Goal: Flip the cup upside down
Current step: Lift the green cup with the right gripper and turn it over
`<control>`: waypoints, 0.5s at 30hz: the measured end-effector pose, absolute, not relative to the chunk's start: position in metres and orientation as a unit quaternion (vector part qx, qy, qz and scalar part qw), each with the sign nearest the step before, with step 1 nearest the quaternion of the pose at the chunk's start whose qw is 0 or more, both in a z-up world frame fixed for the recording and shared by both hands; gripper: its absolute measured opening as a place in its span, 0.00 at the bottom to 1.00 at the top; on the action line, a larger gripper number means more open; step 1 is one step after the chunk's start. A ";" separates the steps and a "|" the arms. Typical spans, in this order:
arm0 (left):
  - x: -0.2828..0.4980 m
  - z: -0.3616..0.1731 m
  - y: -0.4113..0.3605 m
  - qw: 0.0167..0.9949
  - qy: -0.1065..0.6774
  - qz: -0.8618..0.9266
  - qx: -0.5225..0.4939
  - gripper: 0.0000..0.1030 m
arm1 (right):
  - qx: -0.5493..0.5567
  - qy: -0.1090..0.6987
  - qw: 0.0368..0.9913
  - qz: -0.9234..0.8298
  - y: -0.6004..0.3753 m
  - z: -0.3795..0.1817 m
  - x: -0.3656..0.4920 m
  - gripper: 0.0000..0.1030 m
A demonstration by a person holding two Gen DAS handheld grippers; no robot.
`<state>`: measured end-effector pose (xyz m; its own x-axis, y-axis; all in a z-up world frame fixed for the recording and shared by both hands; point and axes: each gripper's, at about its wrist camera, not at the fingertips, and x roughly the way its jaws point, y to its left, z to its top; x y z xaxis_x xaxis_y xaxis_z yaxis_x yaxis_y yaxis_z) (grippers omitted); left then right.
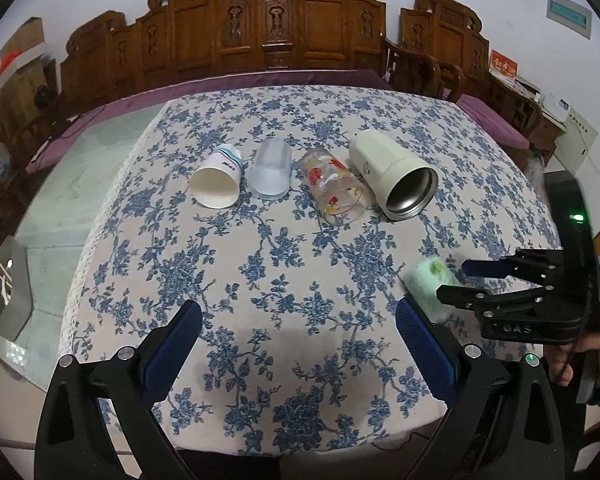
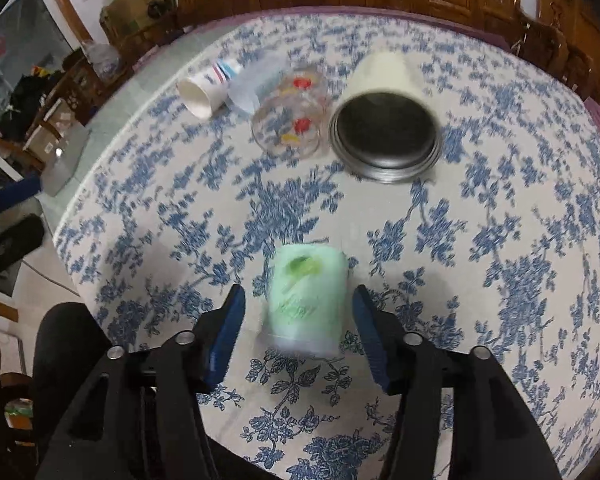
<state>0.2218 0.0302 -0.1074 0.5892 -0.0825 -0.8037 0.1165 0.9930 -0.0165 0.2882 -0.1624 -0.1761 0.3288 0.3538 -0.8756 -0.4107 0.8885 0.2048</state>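
A pale green cup [image 2: 306,300] stands upside down on the flowered tablecloth, base up and clear rim down. It sits between the open fingers of my right gripper [image 2: 299,312], which do not touch it. In the left wrist view the green cup [image 1: 430,286] is at the right, with my right gripper [image 1: 450,280] around it. My left gripper [image 1: 298,322] is open and empty above the table's near edge.
Several cups lie on their sides in a row at mid-table: a white paper cup [image 1: 218,178], a frosted cup [image 1: 271,170], a clear printed glass [image 1: 336,188] and a cream steel tumbler [image 1: 394,176]. Carved wooden benches stand behind the table [image 1: 260,248].
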 end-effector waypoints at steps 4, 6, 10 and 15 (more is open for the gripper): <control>0.227 -0.105 0.015 0.886 0.459 -0.064 0.020 0.90 | -0.019 0.499 0.835 0.233 -0.182 -0.155 0.271 0.58; 0.231 -0.105 0.004 0.881 0.468 -0.073 0.017 0.87 | -0.019 0.483 0.845 0.227 -0.195 -0.146 0.260 0.63; 0.241 -0.110 -0.019 0.868 0.489 -0.089 0.008 0.81 | -0.015 0.457 0.864 0.211 -0.221 -0.135 0.239 0.69; 0.260 -0.124 -0.050 0.847 0.522 -0.100 -0.006 0.72 | -0.007 0.441 0.876 0.197 -0.250 -0.134 0.224 0.71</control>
<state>0.2598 -0.0503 -0.1242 0.4357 -0.1751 -0.8829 0.1625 0.9801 -0.1142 0.2245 -0.2504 -0.1338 0.5338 0.3392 -0.7746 -0.3517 0.9221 0.1615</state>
